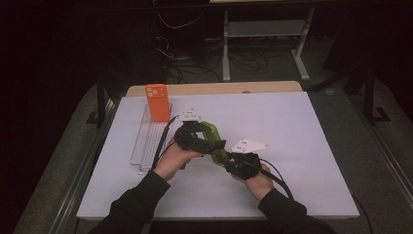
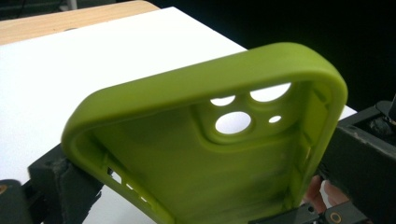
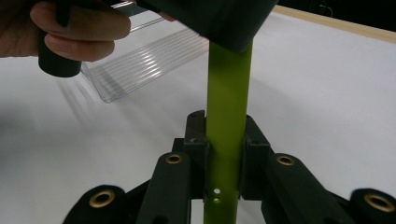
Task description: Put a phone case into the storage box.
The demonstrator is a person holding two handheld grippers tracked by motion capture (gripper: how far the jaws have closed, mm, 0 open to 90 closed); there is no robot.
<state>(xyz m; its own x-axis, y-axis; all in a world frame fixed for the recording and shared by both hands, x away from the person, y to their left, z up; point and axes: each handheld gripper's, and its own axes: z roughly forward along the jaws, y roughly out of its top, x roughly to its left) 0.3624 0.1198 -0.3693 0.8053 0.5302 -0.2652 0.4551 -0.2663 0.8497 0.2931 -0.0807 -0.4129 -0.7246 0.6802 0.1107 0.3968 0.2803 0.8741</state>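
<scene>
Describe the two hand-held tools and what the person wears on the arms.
Both tools are black: the left tool and right tool each carry a pale three-cornered plate on top and trail a black cable. In the right gripper view, the jaw linkage shows brass-coloured rivets. The person wears dark long sleeves reaching the wrists.

Lime-green soft phone case (image 2: pixel 196 154); orange phone case (image 1: pixel 157 102) w/ clear ribbed plastic tray (image 1: pixel 146 141) just beside it; white tabletop (image 1: pixel 292 126); black grippers.
</scene>
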